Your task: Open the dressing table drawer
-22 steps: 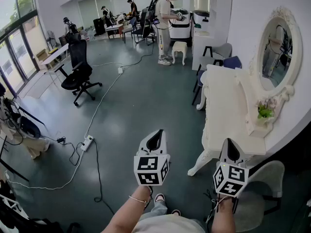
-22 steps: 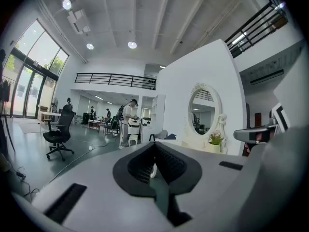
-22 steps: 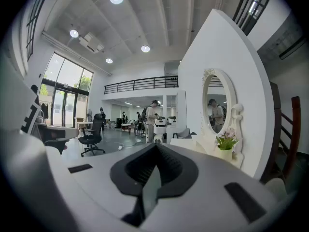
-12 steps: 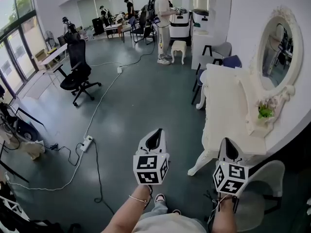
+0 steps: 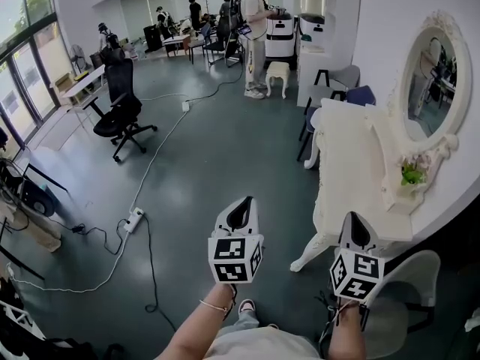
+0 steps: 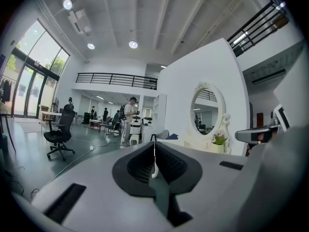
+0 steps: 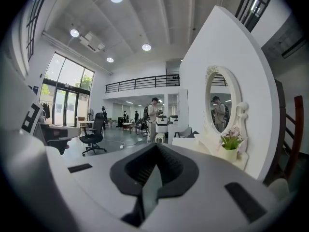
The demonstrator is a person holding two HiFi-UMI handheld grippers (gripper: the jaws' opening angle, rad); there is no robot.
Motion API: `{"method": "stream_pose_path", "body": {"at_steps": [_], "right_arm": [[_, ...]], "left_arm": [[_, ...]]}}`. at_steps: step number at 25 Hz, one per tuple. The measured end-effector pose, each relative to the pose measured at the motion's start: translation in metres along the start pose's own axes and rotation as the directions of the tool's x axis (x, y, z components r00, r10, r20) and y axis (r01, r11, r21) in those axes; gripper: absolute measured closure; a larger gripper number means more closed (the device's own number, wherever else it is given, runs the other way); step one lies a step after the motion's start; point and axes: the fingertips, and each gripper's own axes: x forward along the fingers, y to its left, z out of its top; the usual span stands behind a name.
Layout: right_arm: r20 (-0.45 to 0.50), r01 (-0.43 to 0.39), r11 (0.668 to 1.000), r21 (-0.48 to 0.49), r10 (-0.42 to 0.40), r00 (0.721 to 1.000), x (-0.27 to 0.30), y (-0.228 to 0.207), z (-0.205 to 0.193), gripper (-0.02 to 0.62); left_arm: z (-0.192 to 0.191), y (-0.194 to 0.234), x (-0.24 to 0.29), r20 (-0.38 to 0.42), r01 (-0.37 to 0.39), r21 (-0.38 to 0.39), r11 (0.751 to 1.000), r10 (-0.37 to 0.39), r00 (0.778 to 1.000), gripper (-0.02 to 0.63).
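Observation:
The white dressing table [image 5: 352, 156] stands against the right wall, with an oval mirror [image 5: 429, 77] and a small potted plant [image 5: 412, 172] on it. Its front faces the open floor, and I cannot make out a drawer front in any view. My left gripper [image 5: 241, 205] hovers over the floor to the left of the table's near leg, shut and empty. My right gripper [image 5: 351, 217] hangs just before the table's near end, also shut with nothing in it. The table [image 6: 193, 141] shows ahead and right of the left gripper [image 6: 154, 146]. The right gripper [image 7: 155, 146] sees the table [image 7: 190, 141] and plant [image 7: 231, 141] close by.
A black office chair [image 5: 120, 111] stands at the left. A power strip [image 5: 135, 220] and cables cross the floor. A grey chair [image 5: 405, 291] is at my lower right. Beyond the table are a blue chair [image 5: 360, 94] and a white stool [image 5: 277, 77]. A person [image 5: 259, 28] stands at the back.
Both grippers keep their places and stay shut. The head view has shifted slightly, and a person at the left edge has gone out of view.

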Motion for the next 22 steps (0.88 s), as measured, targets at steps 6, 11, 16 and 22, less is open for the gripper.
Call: {"method": "stream_pose_path", "body": {"at_steps": [6, 11, 16, 22], "right_arm": [[0.000, 0.003, 1.000, 0.012, -0.003, 1.000, 0.000, 0.002, 0.000, 0.589], [-0.008, 0.006, 1.000, 0.018, -0.006, 1.000, 0.001, 0.004, -0.004, 0.588], [-0.003, 0.008, 1.000, 0.019, -0.008, 1.000, 0.000, 0.010, -0.001, 0.588], [-0.003, 0.018, 1.000, 0.022, -0.018, 1.000, 0.003, 0.011, 0.000, 0.589]], "left_arm": [[-0.002, 0.002, -0.002, -0.010, 0.008, 0.000, 1.000, -0.008, 1.000, 0.585], [-0.006, 0.007, -0.003, -0.012, 0.007, -0.005, 1.000, -0.007, 1.000, 0.584], [-0.006, 0.013, -0.005, -0.014, 0.010, -0.006, 1.000, -0.010, 1.000, 0.562], [-0.003, 0.014, -0.002, -0.014, 0.030, 0.006, 1.000, -0.030, 0.999, 0.497]]}}
